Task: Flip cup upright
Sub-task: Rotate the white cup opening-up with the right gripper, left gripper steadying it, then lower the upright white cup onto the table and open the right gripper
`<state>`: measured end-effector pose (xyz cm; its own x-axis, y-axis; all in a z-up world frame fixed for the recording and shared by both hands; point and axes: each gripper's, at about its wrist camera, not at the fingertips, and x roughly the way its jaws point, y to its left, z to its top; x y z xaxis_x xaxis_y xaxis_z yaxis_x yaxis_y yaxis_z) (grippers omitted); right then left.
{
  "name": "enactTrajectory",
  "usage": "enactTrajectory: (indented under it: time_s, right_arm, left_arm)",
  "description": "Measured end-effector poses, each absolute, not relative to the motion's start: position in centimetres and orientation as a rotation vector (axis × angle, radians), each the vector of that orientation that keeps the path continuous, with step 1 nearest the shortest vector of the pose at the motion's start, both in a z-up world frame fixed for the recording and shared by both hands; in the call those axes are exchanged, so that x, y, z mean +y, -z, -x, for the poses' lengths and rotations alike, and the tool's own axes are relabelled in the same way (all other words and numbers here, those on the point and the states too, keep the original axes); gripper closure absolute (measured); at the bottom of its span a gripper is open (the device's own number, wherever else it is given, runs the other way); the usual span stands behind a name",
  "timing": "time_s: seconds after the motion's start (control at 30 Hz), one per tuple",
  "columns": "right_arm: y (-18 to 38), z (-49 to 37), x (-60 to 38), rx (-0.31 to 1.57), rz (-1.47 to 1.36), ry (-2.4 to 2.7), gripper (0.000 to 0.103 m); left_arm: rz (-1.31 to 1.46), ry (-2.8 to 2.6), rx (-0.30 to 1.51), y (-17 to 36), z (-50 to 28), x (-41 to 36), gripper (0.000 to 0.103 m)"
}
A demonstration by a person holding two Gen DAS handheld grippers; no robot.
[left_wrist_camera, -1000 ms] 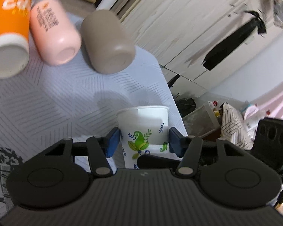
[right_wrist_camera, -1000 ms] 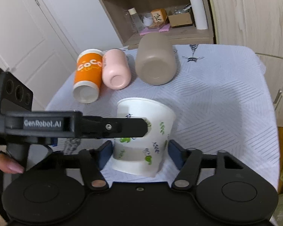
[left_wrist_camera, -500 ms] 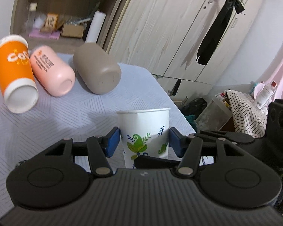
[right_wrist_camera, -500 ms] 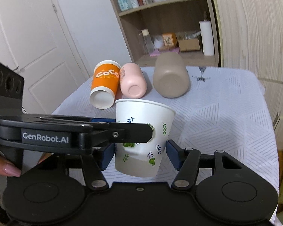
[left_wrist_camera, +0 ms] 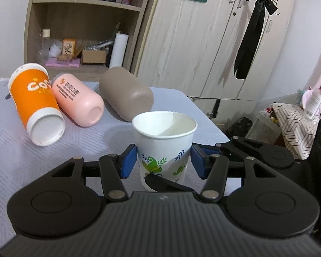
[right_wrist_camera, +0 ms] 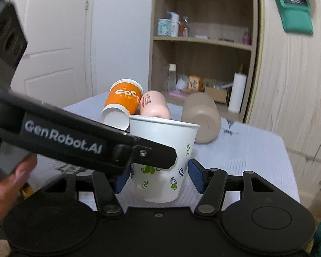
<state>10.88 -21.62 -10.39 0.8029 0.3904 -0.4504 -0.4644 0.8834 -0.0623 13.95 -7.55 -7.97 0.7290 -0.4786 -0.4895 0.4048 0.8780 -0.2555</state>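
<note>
- Now the white leaf-printed paper cup [left_wrist_camera: 164, 147] stands mouth-up above the pale blue patterned tablecloth [left_wrist_camera: 8, 150].
- Left gripper [left_wrist_camera: 164, 162] reaches level, blue pads close beside the cup; contact unclear.
- Right gripper [right_wrist_camera: 159, 175] brackets it crosswise, pads apart from its walls.

The right claw [right_wrist_camera: 159, 176] has the paper cup [right_wrist_camera: 162, 152] between its blue pads [right_wrist_camera: 195, 177], mouth up, with small gaps on both sides. The left claw's finger [right_wrist_camera: 148, 155] crosses in front of the cup and touches its wall. Beyond the cup, an orange cup [right_wrist_camera: 123, 101], a pink bottle [right_wrist_camera: 154, 105] and a brown jar [right_wrist_camera: 201, 117] lie on the desk [right_wrist_camera: 246, 150].
</note>
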Motion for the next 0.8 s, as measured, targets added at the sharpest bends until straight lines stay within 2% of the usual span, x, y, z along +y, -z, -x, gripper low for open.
enactTrajectory:
  time_s: [0.43, 0.8]
  right_arm:
    - [10.9, -14.8, -20.6, 0.413, 0.202, -0.454, 0.038]
    - [11.6, -16.5, -20.5, 0.47, 0.177, -0.441, 0.038]
  left_arm:
    - [0.025, 0.505, 0.491, 8.5, -16.5, -7.6, 0.049]
    - [0.048, 0.507, 0.527, 9.3, -17.5, -7.7, 0.047]
